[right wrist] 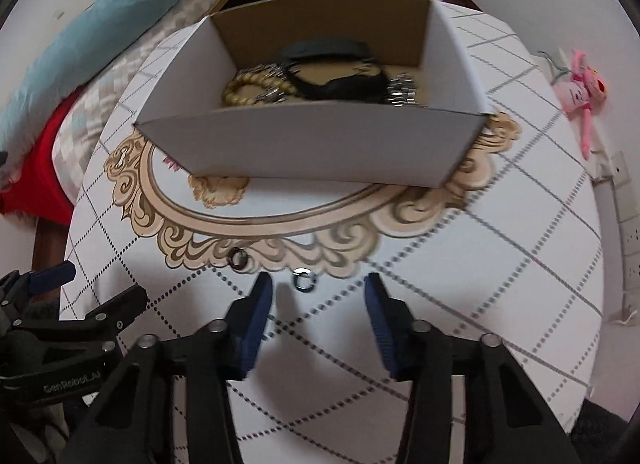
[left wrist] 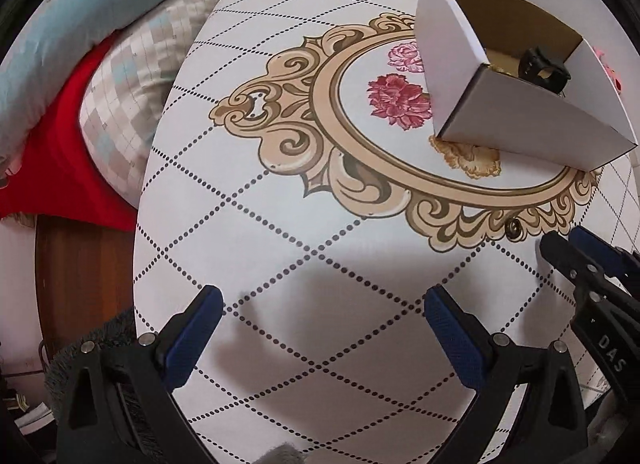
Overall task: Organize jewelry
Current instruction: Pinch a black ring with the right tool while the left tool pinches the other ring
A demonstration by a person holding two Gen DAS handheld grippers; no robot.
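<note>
the open white cardboard box with a brown inside (right wrist: pixel 304 143) stood on the white tabletop printed with dotted diamonds and a beige scrolled oval frame (right wrist: pixel 460 264), its near wall crossing the far half of that frame. inside the box lay a black strap-like piece (right wrist: pixel 340 79), a pale gold beaded loop (right wrist: pixel 248 87) and a silver linked band (right wrist: pixel 400 91), all pressed close together (where each one ends was hard to tell). on the near side of the box, a dark metal ring (right wrist: pixel 239 258) sat on the frame's scrollwork and a small silver ring (right wrist: pixel 304 279) lay just beyond that border on bare table. the right gripper (right wrist: pixel 318 296) hovered with its blue-padded jaws spread, empty, the silver ring just ahead between the tips. the left gripper (left wrist: pixel 320 304) was also spread wide and empty, with only bare tabletop between it and the box; the table's left edge ran beside a checked grey cushion (left wrist: pixel 132 75).
</note>
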